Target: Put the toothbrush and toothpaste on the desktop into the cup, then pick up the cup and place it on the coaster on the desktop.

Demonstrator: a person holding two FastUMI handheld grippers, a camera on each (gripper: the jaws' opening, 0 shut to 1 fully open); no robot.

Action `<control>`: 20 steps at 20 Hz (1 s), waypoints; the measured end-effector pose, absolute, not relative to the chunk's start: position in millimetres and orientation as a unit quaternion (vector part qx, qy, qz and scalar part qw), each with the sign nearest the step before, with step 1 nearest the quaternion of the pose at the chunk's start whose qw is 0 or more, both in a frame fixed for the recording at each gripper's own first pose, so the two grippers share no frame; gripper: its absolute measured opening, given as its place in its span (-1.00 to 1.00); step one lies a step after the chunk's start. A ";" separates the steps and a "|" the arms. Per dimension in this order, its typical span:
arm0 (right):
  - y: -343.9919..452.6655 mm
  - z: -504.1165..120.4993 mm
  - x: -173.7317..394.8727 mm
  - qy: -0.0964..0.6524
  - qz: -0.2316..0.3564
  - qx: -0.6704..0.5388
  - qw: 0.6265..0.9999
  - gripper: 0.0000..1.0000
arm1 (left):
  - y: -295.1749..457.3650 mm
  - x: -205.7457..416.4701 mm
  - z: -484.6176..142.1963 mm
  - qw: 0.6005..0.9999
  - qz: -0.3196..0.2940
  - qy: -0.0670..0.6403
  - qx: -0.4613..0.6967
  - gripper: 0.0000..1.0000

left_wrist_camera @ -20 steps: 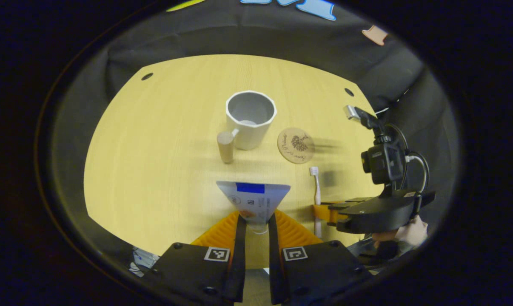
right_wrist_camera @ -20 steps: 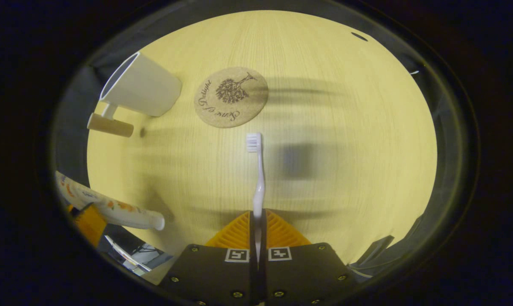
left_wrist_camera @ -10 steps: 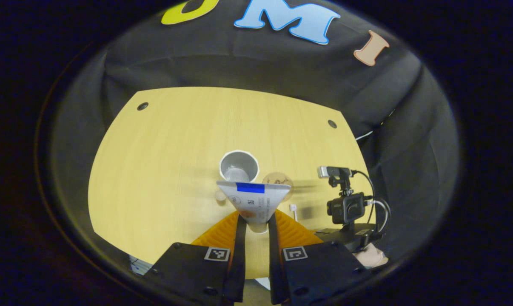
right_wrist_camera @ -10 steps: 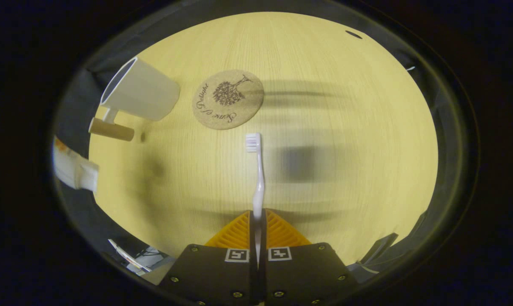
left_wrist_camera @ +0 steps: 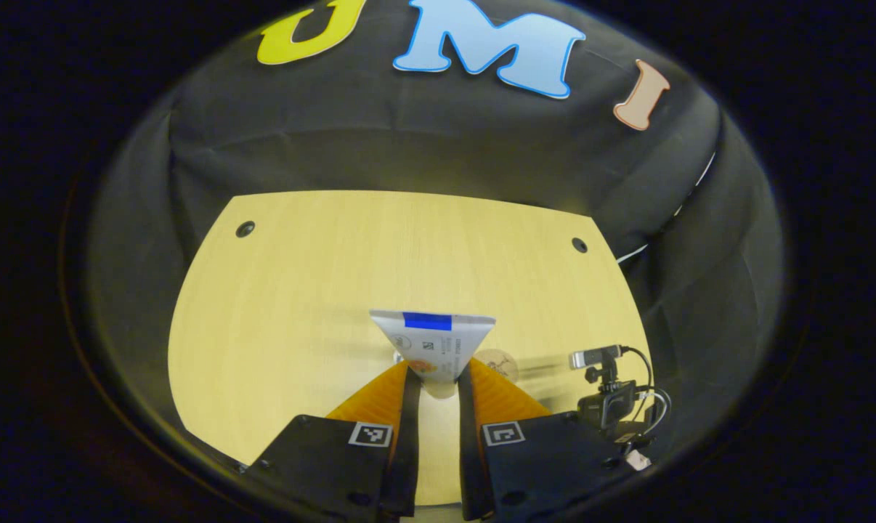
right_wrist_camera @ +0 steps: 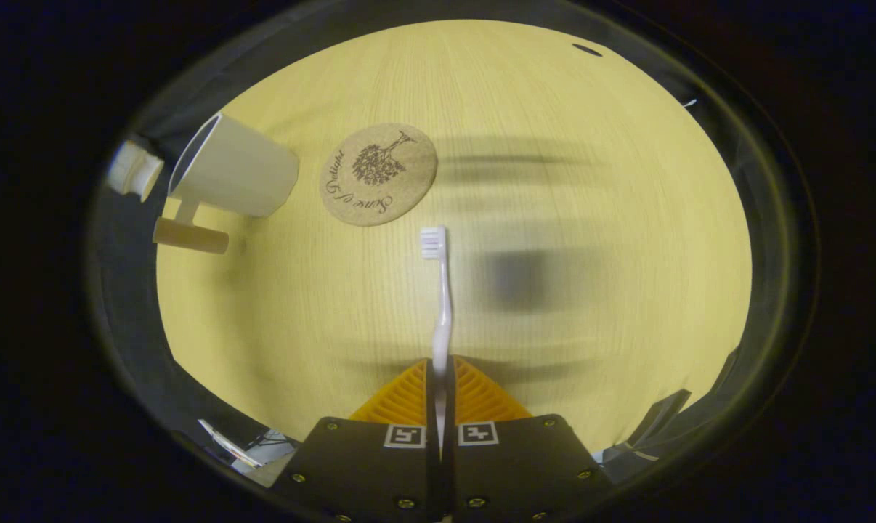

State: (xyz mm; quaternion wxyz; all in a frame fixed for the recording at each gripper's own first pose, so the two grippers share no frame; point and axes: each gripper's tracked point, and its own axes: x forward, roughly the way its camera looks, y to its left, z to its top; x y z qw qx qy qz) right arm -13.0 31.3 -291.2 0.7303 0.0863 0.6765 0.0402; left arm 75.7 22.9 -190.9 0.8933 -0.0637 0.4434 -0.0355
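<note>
Toothpaste [left_wrist_camera: 434, 341] hiding cup, coaster [left_wrist_camera: 497, 362] half-covered

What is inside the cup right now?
The cup stands left of the coaster in the right gripper view, its mouth turned away, so its inside is hidden. The toothbrush is outside it.

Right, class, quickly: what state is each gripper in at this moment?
Left gripper: closed on the toothpaste, held above the desktop.
Right gripper: closed on the toothbrush handle.
</note>
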 end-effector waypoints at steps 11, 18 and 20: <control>30.8 -290.7 -12.7 0.675 0.031 0.083 0.732 -0.96 | 35.7 116.0 -254.8 0.887 -0.024 0.459 -0.039 -0.39; 31.1 -291.0 -13.2 0.674 0.027 0.081 0.734 -0.96 | 31.2 109.4 -299.4 0.887 -0.024 0.461 -0.010 -0.37; 30.8 -290.8 -13.4 0.673 0.027 0.080 0.735 -0.96 | 29.9 110.1 -306.8 0.889 -0.022 0.457 -0.011 -0.38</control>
